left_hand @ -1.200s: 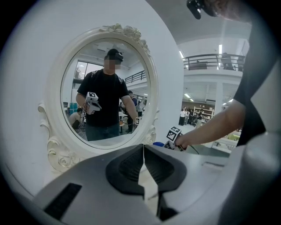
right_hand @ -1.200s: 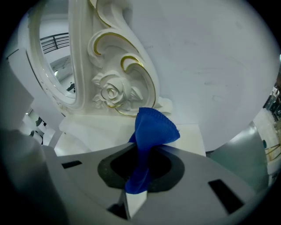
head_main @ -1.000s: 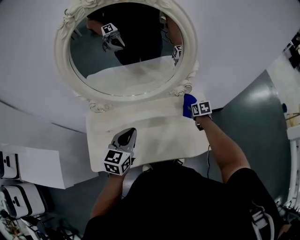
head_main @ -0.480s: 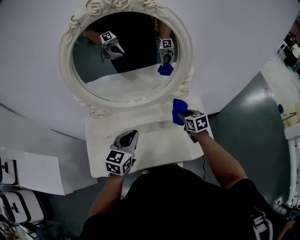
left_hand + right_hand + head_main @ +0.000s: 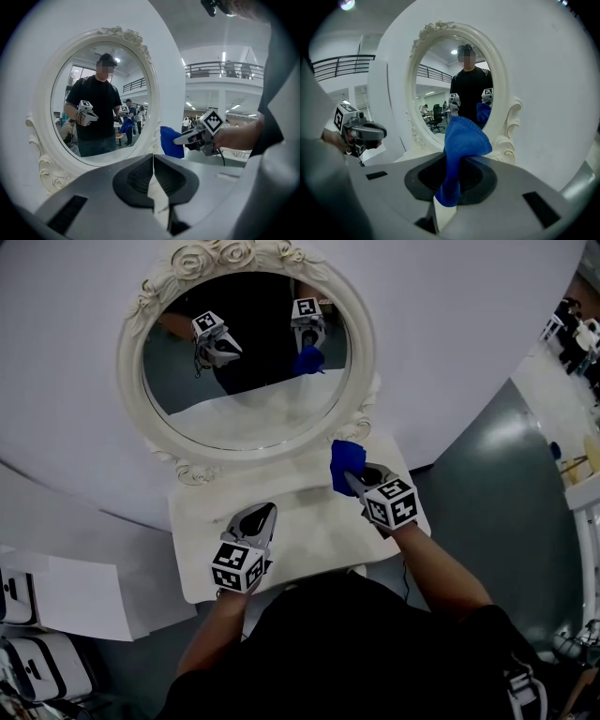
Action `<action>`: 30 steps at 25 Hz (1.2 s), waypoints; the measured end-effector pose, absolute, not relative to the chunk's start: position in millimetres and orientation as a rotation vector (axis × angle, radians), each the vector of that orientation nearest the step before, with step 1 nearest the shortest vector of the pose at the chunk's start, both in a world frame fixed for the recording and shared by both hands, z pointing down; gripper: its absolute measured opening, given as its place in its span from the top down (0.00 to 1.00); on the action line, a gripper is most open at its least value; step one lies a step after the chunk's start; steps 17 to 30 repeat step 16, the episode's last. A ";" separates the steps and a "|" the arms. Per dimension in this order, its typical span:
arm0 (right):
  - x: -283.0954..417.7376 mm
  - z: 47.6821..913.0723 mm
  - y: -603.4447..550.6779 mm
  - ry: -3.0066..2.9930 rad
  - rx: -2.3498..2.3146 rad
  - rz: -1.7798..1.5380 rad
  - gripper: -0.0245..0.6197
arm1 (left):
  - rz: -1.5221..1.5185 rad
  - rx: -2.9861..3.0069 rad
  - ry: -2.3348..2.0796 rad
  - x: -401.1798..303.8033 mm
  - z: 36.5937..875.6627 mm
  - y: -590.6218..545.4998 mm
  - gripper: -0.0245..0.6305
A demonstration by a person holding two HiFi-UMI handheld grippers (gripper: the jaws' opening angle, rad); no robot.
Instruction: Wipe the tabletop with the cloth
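Cloth [image 5: 347, 461] bright blue; tabletop [image 5: 309, 531] off-white; mirror frame [image 5: 127, 352] cream; left gripper [image 5: 264, 509] grey, cube black-and-white squares; floor [image 5: 506, 456] seemingly grey-green.

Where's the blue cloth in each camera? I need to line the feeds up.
Head view: blue cloth right of centre, at the tip of the right gripper, below the mirror.
Left gripper view: centre-right, just right of the mirror.
Right gripper view: centre, clamped between the jaws.
Shared landmark: white oval mirror frame.

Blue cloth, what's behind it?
The mirror in its white carved frame stands behind the blue cloth. The cloth hides part of the frame's bottom edge and a bit of the glass.
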State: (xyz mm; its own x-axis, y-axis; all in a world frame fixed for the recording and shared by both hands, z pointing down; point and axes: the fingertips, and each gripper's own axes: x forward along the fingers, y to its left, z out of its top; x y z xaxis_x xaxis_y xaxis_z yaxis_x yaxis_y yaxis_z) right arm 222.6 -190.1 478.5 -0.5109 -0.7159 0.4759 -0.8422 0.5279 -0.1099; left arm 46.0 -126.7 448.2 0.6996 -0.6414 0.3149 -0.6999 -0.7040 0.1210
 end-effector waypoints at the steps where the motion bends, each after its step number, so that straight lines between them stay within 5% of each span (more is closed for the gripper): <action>1: 220.8 475.0 -187.1 -2.402 1.285 0.450 0.90 | 0.368 2.679 -1.074 44.4 447.9 -126.2 0.94; 30: 188.8 449.3 -155.2 -2.428 1.302 0.167 0.90 | 0.382 2.675 -1.075 14.6 449.0 -118.2 0.94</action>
